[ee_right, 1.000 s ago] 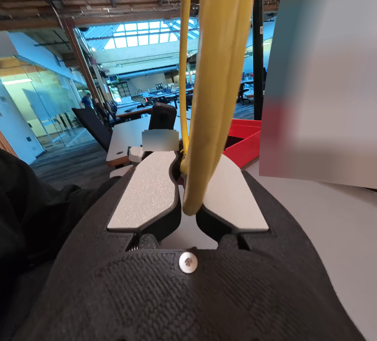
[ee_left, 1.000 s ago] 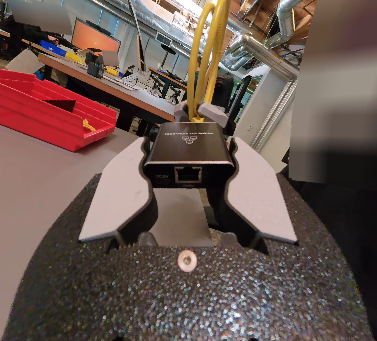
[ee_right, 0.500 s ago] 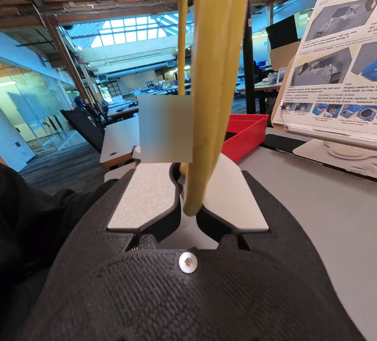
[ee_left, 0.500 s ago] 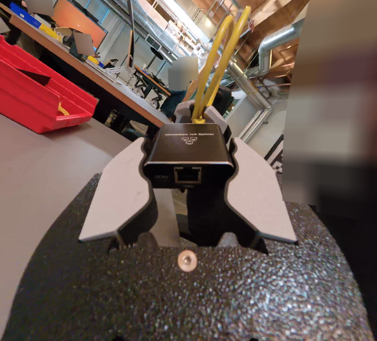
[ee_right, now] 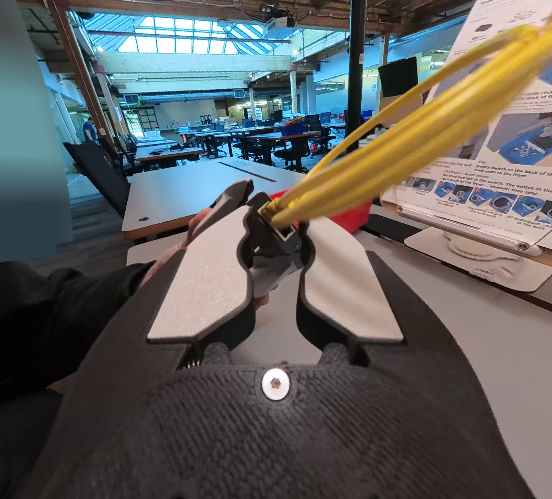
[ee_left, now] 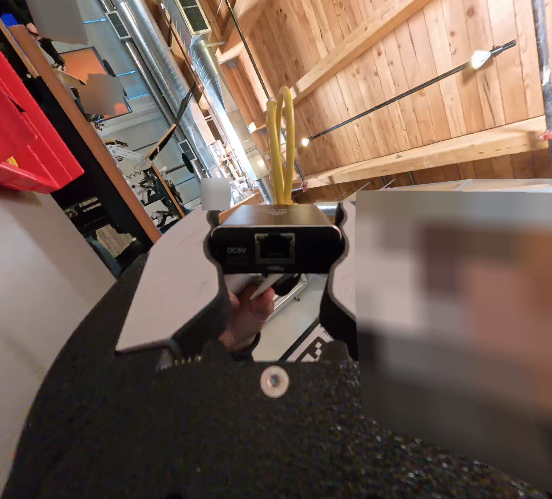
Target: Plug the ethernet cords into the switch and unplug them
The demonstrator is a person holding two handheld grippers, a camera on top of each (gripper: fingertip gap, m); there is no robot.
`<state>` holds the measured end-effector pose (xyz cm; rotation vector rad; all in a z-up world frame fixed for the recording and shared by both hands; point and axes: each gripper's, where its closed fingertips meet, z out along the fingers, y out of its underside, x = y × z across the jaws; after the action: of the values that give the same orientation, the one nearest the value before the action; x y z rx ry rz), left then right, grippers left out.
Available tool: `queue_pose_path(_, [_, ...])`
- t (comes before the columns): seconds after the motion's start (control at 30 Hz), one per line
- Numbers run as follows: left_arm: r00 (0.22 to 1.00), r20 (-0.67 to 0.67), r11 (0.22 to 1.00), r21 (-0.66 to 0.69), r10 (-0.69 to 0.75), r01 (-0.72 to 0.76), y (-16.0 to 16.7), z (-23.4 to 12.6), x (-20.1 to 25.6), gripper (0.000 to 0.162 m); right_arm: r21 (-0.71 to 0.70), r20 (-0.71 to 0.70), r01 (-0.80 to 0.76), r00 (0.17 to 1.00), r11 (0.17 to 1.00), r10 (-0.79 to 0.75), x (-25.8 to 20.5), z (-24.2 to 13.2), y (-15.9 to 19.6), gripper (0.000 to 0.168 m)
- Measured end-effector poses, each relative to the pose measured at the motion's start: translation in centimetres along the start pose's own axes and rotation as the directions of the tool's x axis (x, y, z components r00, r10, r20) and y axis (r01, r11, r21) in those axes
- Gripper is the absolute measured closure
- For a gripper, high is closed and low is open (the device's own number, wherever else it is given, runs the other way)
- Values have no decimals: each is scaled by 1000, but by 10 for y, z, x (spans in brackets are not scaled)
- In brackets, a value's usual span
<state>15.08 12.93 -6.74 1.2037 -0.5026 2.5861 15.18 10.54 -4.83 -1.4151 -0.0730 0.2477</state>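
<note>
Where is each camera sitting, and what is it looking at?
Left wrist view: sits on the left gripper, tipped up toward the wooden ceiling; it shows its two fingers clamping the black switch, with a hand below.
Right wrist view: sits on the right gripper, facing level across grey tables; its fingers stand apart, and the left gripper shows beyond them.
Both views share the switch and the yellow cords plugged into it.

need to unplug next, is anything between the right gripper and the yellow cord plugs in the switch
Nothing visible does. The right gripper is open just in front of the switch, which the left gripper clamps by its sides. The yellow cord plugs face it, and the yellow cords sweep off up and right.
</note>
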Motion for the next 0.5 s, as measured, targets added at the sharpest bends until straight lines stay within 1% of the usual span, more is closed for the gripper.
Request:
queue_pose_path(0.03, [1000,-13,1000,26,-15,16,-4,-1,2,87,-2,-3,6,1000,1000,-6,-1,1,1,141])
queue_pose_path(0.17, [997,-50,996,54,-66,69,-9,-3,5,87,-5,-43,30,999,1000,-30,3,2,2,147])
queue_pose_path(0.5, [983,-86,986,25,-163,166,2,2,2,87,-39,-25,44,999,998,-45,-5,12,14,151])
